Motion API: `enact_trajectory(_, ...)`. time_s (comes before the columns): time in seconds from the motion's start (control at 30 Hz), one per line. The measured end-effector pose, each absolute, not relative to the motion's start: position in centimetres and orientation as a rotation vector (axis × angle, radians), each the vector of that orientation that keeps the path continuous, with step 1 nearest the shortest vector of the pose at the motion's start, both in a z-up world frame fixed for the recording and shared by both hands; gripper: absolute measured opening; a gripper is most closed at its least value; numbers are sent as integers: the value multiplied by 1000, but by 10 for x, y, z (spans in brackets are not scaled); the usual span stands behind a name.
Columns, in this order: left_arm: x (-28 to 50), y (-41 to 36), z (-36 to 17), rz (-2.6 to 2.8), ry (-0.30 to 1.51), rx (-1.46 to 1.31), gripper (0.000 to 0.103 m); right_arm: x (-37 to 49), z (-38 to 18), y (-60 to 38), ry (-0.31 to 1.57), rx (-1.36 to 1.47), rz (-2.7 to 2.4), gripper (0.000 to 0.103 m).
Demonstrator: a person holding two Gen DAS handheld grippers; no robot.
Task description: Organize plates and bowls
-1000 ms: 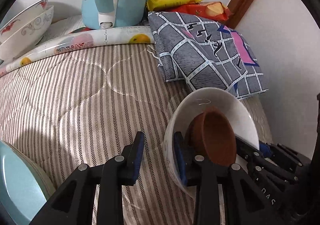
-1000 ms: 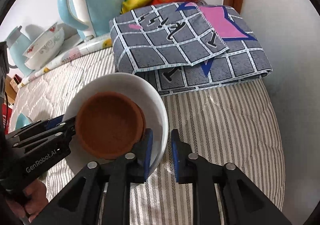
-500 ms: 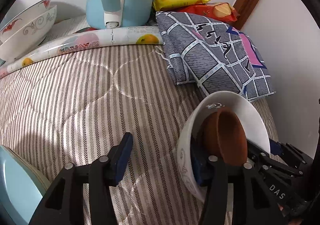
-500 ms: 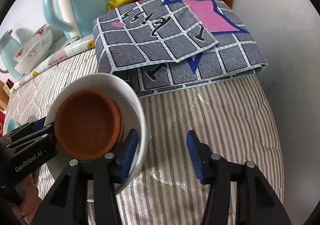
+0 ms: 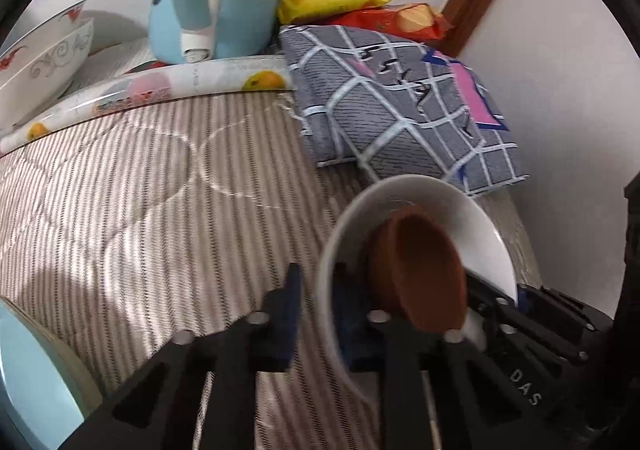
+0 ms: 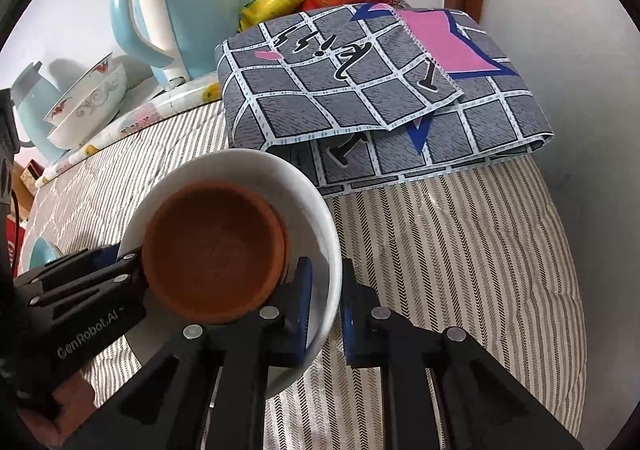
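Both hand-held grippers tilt steeply down. The left hand-held gripper (image 5: 314,314) pinches the white bowl's (image 5: 460,210) left rim; the right hand-held gripper (image 6: 325,306), closing, pinches its right rim. A brown bowl (image 6: 216,250) sits inside, above the striped bed (image 6: 460,250).

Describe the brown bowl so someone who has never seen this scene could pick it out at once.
Start at the striped quilt and the folded grey checked cloth. Just in front of the cloth sits a white bowl, with each gripper's pads straddling its rim on opposite sides. The brown bowl is nested inside it: smaller, matte terracotta brown, unlike the patterned white bowls beside the blue kettle.
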State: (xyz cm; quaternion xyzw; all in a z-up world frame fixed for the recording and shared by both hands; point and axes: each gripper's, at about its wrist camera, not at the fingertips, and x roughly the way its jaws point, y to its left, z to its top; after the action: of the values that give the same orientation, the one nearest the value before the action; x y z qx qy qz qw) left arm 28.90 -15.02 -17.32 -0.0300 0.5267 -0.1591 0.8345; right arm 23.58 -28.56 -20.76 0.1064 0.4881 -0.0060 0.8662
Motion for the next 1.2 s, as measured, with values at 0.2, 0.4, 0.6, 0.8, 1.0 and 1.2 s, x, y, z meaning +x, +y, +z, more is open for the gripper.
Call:
enact_trajectory(0.2,286,-150,-172,-338,1127,-80,10,231,-207,-287,1015,244,-23,12)
enact_trajectory(0.4,273,-146,-165,-331,1113,-78,10,223,-204,-288,1006,257,-29,12)
enact_trajectory(0.6,262,-141,-154,-325,1098,-85,10,214,-196,-284,993,267,-28,12)
enact_trajectory(0.8,249,-137,-145,-321,1081,-84,10,202,-187,-277,972,267,-24,12)
enact_trajectory(1.0,237,-130,-136,-317,1062,-91,10,188,-179,-272,963,262,-30,11)
enact_trajectory(1.2,228,-122,-128,-311,1045,-95,10,179,-170,-263,945,255,-25,11)
